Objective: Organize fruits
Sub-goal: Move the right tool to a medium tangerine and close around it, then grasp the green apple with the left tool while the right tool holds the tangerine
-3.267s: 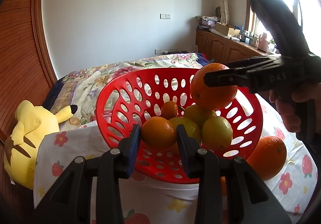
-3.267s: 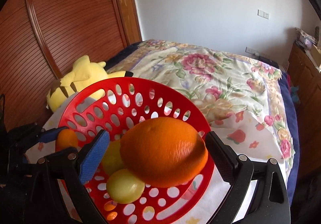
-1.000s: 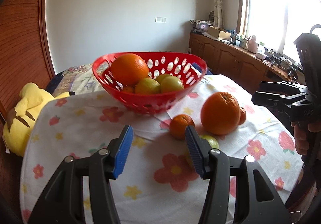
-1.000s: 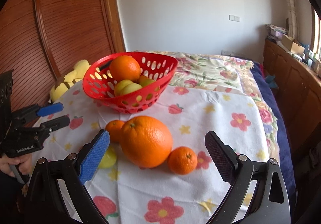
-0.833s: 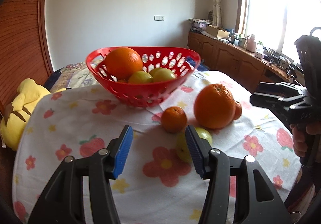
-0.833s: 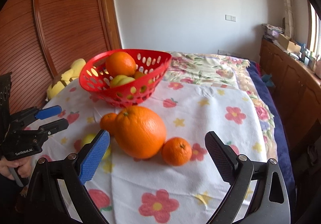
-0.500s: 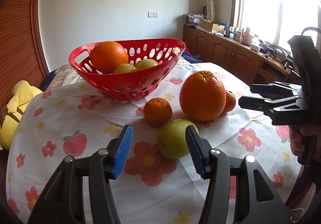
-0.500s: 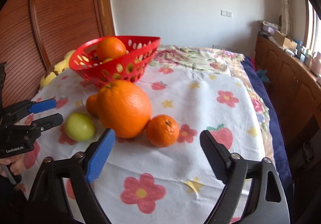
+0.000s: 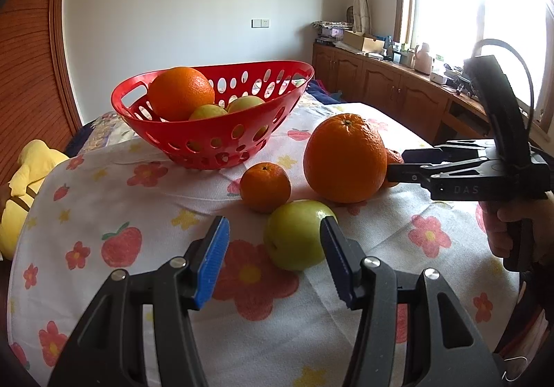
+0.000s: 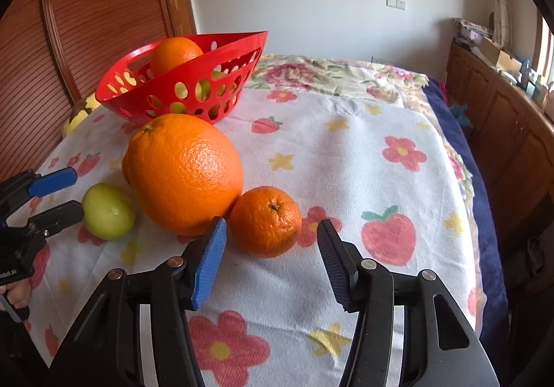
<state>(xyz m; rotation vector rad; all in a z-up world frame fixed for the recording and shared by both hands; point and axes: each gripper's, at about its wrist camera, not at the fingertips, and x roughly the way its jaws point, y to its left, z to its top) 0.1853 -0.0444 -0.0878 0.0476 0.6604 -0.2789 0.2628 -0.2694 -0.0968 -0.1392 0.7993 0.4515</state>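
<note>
The left gripper (image 9: pixel 273 248) hangs low over the flowered tablecloth (image 9: pixel 104 213) with its jaws spread wide and empty; the green apple (image 9: pixel 299 234) sits just ahead of them, its right side close to the right finger but not clasped. Just beyond the apple lies a small mandarin (image 9: pixel 265 186), and to the right of that the large orange (image 9: pixel 346 158), which stands between the apple and the red basket's near-right side. The red basket (image 9: pixel 221 141) rests farther back on the left, holding another orange (image 9: pixel 181 97) and two yellow-green fruits (image 9: pixel 207 111).

The right gripper (image 10: pixel 271 257) is likewise spread open and holds nothing; a second small mandarin (image 10: pixel 266 221) sits just ahead between its fingers, touching the large orange (image 10: pixel 183 174) on its left. In the left wrist view this mandarin is almost wholly hidden behind the large orange and the right gripper's fingertips.

A yellow plush toy (image 9: pixel 20 186) lies off the table's left edge. Wooden cabinets (image 9: pixel 391 89) run along the far right wall under the window, and a floral bedspread (image 10: pixel 332 75) shows beyond the table.
</note>
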